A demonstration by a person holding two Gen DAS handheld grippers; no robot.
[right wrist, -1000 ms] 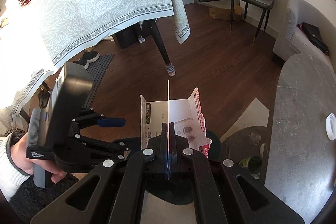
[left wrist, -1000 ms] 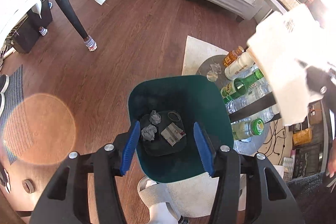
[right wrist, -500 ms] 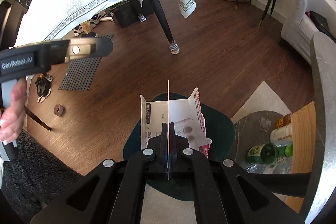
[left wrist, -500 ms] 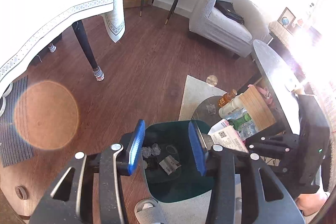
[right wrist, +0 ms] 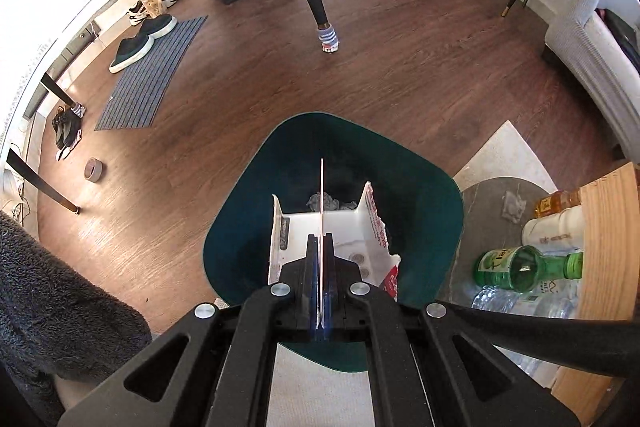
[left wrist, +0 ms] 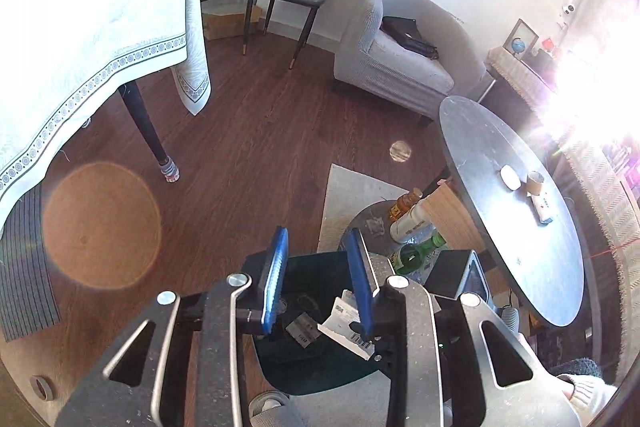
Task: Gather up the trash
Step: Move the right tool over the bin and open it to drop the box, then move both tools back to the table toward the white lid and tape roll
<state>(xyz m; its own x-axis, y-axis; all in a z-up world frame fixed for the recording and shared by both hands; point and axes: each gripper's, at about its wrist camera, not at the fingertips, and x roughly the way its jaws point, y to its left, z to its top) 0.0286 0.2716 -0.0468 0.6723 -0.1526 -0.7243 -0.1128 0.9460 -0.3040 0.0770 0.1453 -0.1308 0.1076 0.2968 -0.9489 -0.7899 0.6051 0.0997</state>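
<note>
Torn white carton (right wrist: 352, 239) clamped edge-on in right gripper (right wrist: 320, 283) jaws, directly above dark green bin (right wrist: 424, 195) holding crumpled paper (right wrist: 328, 202). Left gripper (left wrist: 316, 279) jaws apart, empty, over same bin. Green bottle (right wrist: 524, 267) beside bin.

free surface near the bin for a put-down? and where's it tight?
The round grey tabletop is mostly bare; only three small items sit near its far right edge. Open wood floor lies between the green bin and the striped mat. Crowded: the low shelf with bottles right of the bin.
</note>
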